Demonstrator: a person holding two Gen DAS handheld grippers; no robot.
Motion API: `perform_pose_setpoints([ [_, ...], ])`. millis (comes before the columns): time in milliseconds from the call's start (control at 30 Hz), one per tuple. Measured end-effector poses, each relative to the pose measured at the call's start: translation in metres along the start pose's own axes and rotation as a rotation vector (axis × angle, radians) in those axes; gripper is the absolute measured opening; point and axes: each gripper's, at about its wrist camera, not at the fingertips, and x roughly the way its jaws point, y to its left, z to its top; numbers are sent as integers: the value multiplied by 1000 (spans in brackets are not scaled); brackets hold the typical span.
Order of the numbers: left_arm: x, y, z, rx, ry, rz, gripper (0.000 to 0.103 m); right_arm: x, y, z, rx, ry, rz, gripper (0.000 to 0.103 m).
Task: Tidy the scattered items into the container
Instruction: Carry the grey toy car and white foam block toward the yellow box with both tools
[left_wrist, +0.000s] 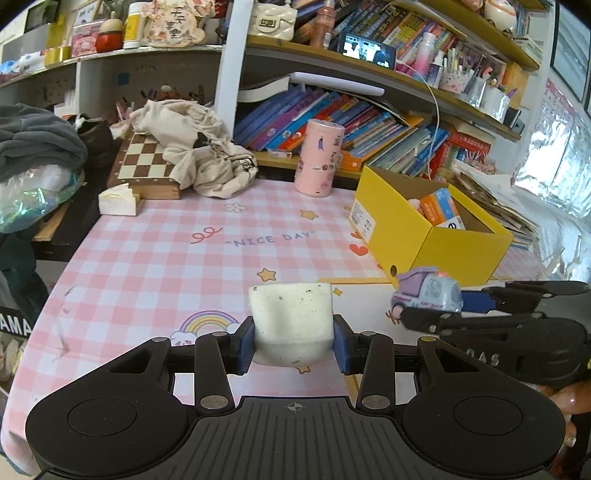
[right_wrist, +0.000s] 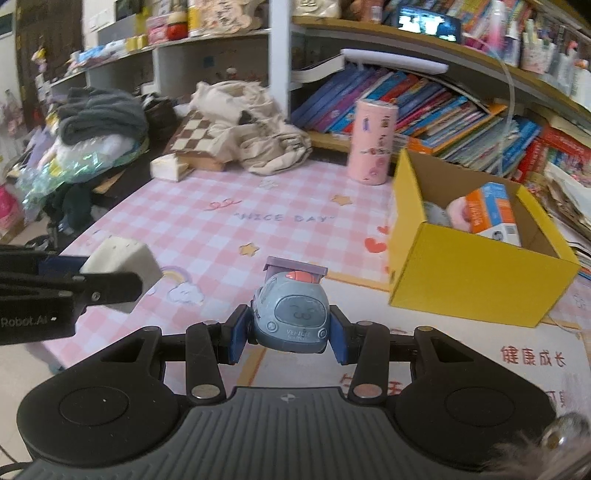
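My left gripper (left_wrist: 293, 347) is shut on a white speckled foam block (left_wrist: 291, 317), held above the pink checked table mat (left_wrist: 166, 258). My right gripper (right_wrist: 290, 338) is shut on a small blue-grey toy truck (right_wrist: 291, 310) with a purple bed. In the left wrist view the truck (left_wrist: 428, 291) shows at the right, between the other gripper's black fingers. The right wrist view catches the foam block (right_wrist: 122, 262) at the left. An open yellow cardboard box (left_wrist: 436, 236) (right_wrist: 476, 277) stands to the right, with an orange carton (right_wrist: 491, 210) and a pink item inside.
A pink cylindrical tin (left_wrist: 319, 157) stands behind the box by the bookshelf. A chessboard box (left_wrist: 144, 162) under crumpled beige cloth (left_wrist: 192, 144) sits at the back left beside a small white box (left_wrist: 118, 201). Stacked papers (left_wrist: 491, 199) lie right of the yellow box.
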Motion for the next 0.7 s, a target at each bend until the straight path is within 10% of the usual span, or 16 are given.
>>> perform_pose_setpoints([
  [700,54,-74,13,71,76,-42,40,5,-97,-15,101,41,-33,42],
])
